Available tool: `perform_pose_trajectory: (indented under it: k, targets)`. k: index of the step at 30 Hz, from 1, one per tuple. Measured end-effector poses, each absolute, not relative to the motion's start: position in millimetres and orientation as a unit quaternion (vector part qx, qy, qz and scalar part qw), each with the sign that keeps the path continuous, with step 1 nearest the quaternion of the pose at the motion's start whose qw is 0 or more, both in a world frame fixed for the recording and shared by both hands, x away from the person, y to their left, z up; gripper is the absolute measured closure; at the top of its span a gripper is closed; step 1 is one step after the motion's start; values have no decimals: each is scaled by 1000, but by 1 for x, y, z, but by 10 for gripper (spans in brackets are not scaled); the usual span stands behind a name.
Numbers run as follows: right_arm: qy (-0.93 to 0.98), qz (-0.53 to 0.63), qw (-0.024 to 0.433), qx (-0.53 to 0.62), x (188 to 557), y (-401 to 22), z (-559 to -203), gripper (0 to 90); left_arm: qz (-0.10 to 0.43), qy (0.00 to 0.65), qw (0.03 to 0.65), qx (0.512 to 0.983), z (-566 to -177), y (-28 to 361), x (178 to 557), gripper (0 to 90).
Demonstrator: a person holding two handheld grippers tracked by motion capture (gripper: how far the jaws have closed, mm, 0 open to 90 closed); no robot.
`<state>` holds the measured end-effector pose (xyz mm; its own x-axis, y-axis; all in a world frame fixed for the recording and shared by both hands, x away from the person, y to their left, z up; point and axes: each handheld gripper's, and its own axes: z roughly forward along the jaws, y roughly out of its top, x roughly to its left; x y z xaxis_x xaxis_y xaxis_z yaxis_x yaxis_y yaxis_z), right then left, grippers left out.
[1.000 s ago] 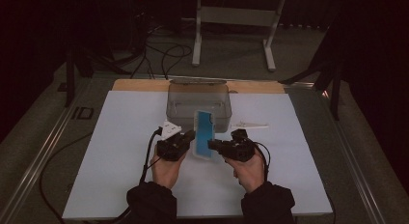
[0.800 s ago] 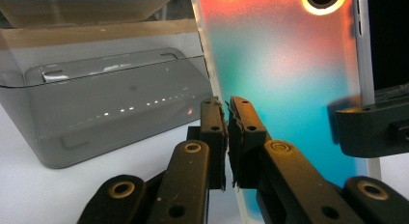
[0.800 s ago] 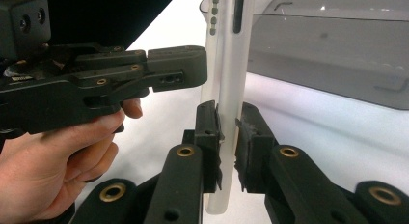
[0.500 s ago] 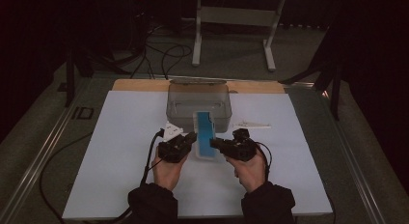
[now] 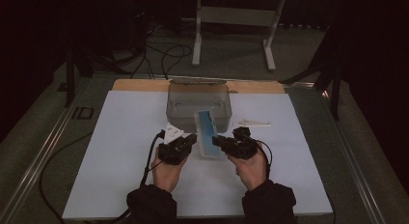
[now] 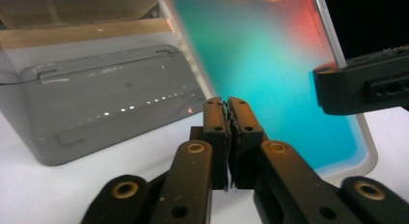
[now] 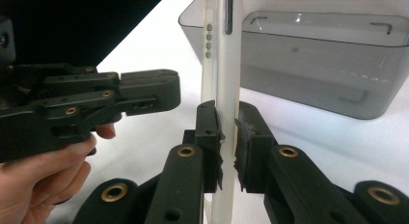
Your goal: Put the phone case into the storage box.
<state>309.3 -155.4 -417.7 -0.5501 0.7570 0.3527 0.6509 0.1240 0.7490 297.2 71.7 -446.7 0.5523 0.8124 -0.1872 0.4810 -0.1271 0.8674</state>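
I have the phone (image 5: 206,133) standing on its long edge on the white mat (image 5: 120,151), just in front of the clear bin (image 5: 198,104), its far end close against the bin's front wall. My right gripper (image 7: 227,122) has its jaws clamped across the phone's thin edge, one pad on each face; the right gripper view shows the side buttons and the case rim rising straight up between them. I judge this grip is what keeps the phone upright, since a slab this thin would tip flat if released. My left gripper (image 6: 227,119) has its jaws pressed together with nothing between them, the tips sitting just beside the blue screen face, near the lower end. I read this as a closed tip poised to steady or push the screen side, or to pry at the translucent case; I cannot tell whether it actually touches. Both hands rest low on the mat, left hand (image 5: 169,172) and right hand (image 5: 251,168) flanking the phone. A small white card (image 5: 173,132) lies just beyond the left gripper, and a pale flat strip (image 5: 252,122) lies on the mat to the right of the bin. Room is tight ahead, where the bin blocks travel; the mat is open toward me and out to both sides.
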Motion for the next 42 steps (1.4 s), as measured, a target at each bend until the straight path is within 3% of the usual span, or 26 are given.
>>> perform_pose_trajectory:
  k: [14, 21, 33, 42]
  targets:
    - [748, 461, 67, 473, 313, -159, -412, 814, 188, 434, 487, 734, -445, 86, 293, 539]
    - [749, 457, 69, 476, 315, -159, -410, 814, 199, 441, 483, 730, -446, 95, 293, 446]
    - [751, 455, 74, 472, 319, -160, -404, 813, 243, 429, 484, 723, -443, 106, 289, 156]
    - [751, 456, 77, 471, 321, -161, -400, 812, 263, 415, 480, 727, -442, 121, 286, 12]
